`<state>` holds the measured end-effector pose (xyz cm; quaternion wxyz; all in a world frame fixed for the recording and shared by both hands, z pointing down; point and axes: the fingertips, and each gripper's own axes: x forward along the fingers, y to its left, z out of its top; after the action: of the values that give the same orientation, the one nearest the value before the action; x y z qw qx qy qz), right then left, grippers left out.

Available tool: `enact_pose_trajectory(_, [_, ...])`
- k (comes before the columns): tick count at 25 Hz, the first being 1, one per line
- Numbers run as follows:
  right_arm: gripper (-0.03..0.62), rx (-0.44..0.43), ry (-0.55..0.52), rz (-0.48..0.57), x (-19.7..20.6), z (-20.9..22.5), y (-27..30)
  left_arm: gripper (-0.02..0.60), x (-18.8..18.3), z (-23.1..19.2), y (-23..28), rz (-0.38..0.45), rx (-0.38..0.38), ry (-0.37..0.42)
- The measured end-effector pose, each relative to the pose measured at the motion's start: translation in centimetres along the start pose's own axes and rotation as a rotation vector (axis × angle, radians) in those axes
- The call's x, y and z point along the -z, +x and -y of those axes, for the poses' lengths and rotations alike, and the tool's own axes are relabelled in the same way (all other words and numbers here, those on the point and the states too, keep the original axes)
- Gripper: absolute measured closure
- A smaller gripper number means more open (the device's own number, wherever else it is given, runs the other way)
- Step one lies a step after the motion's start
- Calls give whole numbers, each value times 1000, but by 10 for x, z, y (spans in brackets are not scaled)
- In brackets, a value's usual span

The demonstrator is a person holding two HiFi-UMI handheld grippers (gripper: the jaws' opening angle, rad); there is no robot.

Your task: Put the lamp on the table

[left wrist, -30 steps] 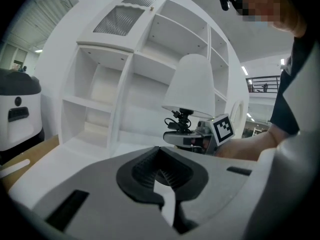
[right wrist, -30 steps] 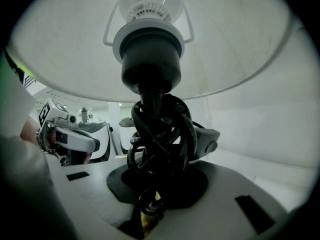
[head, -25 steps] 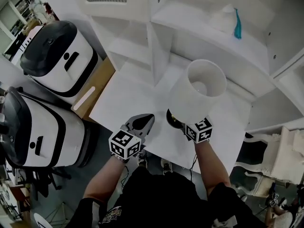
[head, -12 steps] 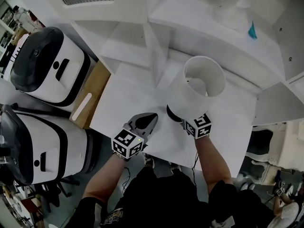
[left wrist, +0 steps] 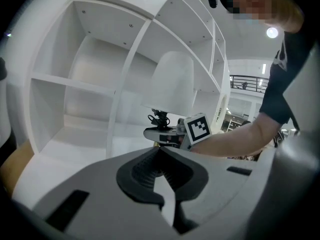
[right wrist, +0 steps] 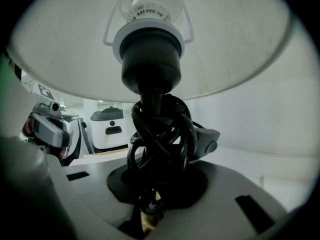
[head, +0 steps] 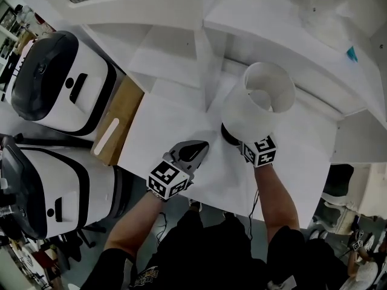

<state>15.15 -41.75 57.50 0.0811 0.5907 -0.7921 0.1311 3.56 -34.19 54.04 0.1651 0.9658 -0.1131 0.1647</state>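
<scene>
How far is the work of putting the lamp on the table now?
Done: the lamp has been brought over the white table. In hand: the right gripper is clamped on its cord-wrapped stem. To do: set it down and let go; I cannot tell whether its foot touches.

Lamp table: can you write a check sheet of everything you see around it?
Surface: white table, flat.
Job's things: lamp, upright, white shade; whether its base rests on the table cannot be told.
Clutter: nothing seen.
Grippers: right gripper, fingers closed on the lamp's stem; left gripper, fingers together, empty, over the table.
Cables: black cord wound round the stem.
Surroundings: white shelves behind; two white-and-black machines at the left.
</scene>
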Motion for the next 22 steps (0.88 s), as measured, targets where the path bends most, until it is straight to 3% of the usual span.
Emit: enact_pose_trajectory(22, [517,23,0,9,12,25,45,577,10,-15,-2,-8,-8,-17])
